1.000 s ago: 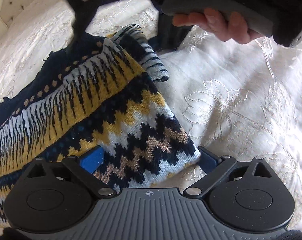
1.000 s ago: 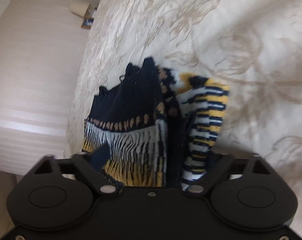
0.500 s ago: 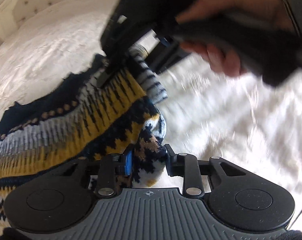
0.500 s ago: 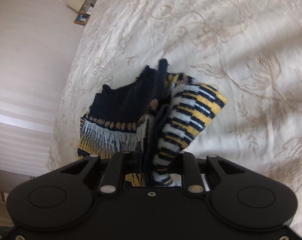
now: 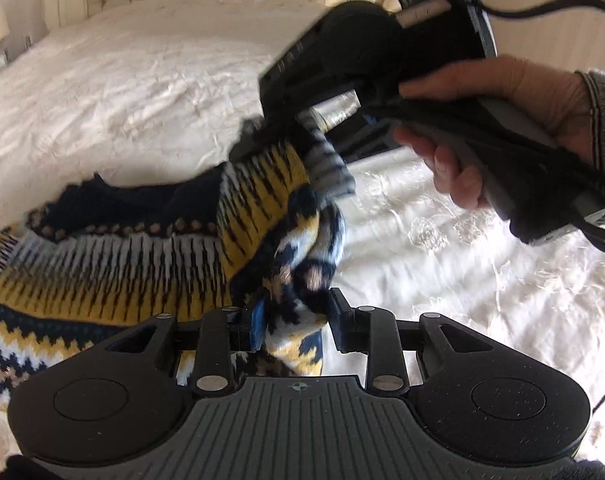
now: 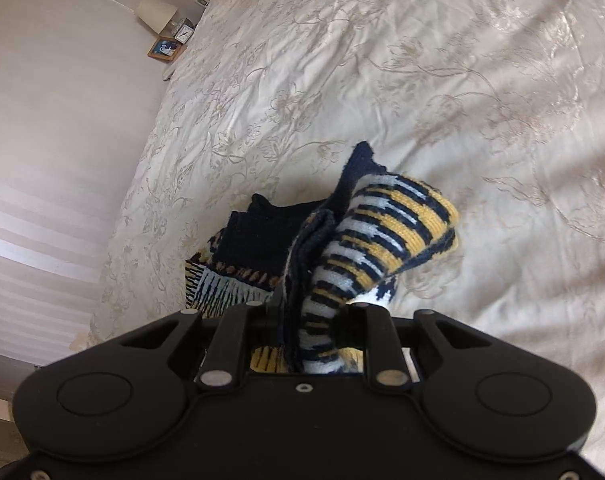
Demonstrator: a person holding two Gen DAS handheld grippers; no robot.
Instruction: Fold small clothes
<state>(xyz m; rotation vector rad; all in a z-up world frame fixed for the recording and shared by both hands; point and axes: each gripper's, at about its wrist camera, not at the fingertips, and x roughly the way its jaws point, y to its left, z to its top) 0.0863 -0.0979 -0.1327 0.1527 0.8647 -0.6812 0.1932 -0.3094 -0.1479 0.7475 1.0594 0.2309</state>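
Left wrist view shows the patterned sweater [image 5: 114, 264] partly lifted off the white bedspread [image 5: 142, 92], 1 bunched edge pinched between the left gripper [image 5: 294, 320] jaws. The right gripper [image 6: 314, 320] clamps another edge by the striped sleeve [image 6: 394, 224]. I judge a fold is under way: I'd carry both edges across together, level, keeping the knit taut between the 2 grips, then lay it flat before releasing. The sweater's far side rests on the bed.
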